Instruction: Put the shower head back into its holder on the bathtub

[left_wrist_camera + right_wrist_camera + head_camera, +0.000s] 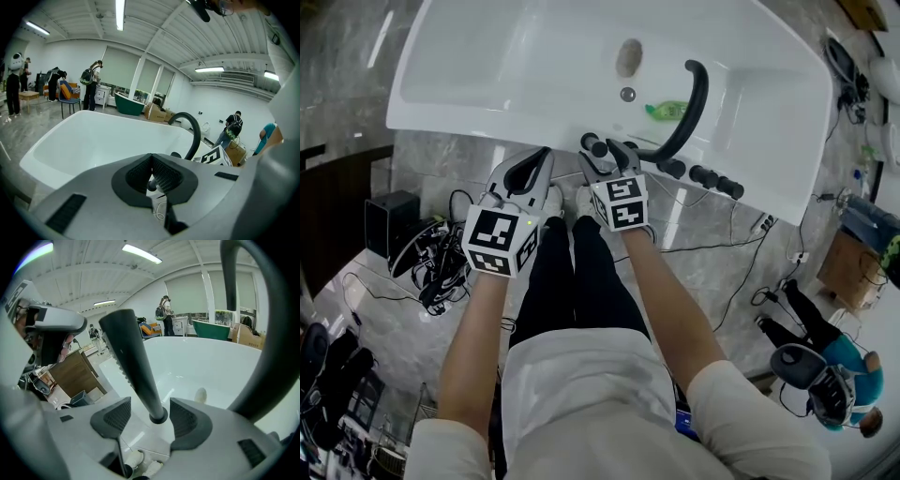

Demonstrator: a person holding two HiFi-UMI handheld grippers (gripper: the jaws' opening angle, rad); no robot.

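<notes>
Looks all but done, with the shower head apparently seated upright in its holder on the bathtub rim, untouched between the right gripper's wide-parted pads, the left gripper pinched together on nothing, leaving only withdrawal.

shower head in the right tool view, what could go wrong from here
The right tool is open with its pads either side of the slim black shower head handle; backing out crooked could snag it and tip it out of the round black holder collar. The thick black curved spout arches close on the right, so a wide swing might knock it.
</notes>
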